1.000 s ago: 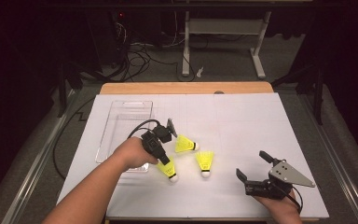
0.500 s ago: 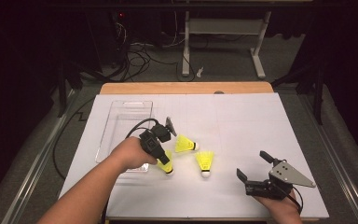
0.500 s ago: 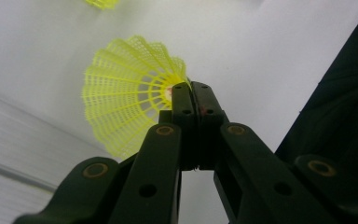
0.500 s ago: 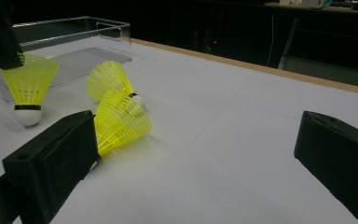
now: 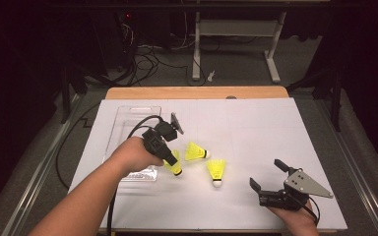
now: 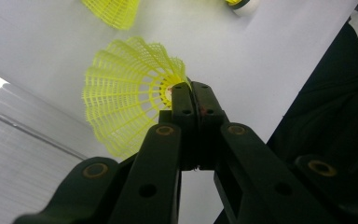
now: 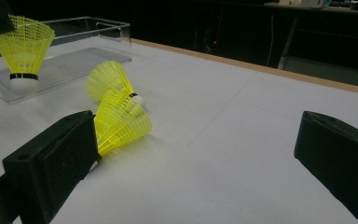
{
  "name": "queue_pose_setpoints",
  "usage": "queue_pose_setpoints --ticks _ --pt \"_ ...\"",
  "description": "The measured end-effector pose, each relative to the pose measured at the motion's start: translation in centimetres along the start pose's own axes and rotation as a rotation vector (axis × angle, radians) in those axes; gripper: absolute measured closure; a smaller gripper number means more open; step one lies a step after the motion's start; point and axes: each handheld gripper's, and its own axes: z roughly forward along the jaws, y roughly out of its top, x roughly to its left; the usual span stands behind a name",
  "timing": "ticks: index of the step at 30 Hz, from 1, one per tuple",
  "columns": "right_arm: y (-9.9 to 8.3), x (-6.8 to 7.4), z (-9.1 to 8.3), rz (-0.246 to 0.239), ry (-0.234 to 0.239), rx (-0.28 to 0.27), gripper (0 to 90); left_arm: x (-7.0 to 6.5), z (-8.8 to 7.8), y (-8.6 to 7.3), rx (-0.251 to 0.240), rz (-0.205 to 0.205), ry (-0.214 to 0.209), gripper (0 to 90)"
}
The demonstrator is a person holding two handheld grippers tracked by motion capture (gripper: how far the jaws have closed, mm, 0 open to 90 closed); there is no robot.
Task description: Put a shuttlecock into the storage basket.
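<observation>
We list the table (image 5: pixel 256 206), white-covered, with a bare wooden strip along its far edge. Toward its left edge lies the tray (image 5: pixel 128 114), clear plastic, long side running front to back.

Next, our left gripper (image 5: pixel 170 160), at the tray's near right corner. Its jaws are clenched on the rim of one shuttlecock's skirt; in the left gripper view the pads meet over the yellow mesh. Our right gripper (image 5: pixel 268 174) sits near the front right corner of the table, jaws released and wide apart, nothing between them.

Smallest items, three yellow shuttlecocks with white corks:
- held shuttlecock (image 6: pixel 126 93): hanging cork down from the left gripper, clear of the table, just beside the tray's near right corner; in the right gripper view it shows in front of the tray wall.
- middle shuttlecock (image 5: pixel 196 152): lying on its side near the table's centre, cork pointing right.
- near shuttlecock (image 5: pixel 216 170): lying just in front of the middle one, cork toward the front edge. It lies between the two grippers, well apart from the right one.
</observation>
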Motion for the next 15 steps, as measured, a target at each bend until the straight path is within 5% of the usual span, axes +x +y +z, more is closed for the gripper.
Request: queue_pose_setpoints --ticks 15 --pt "0.0 0.1 0.0 -0.002 0.004 0.0 0.3 0.0 -2.7 -0.5 -0.025 -0.015 0.026 89.4"
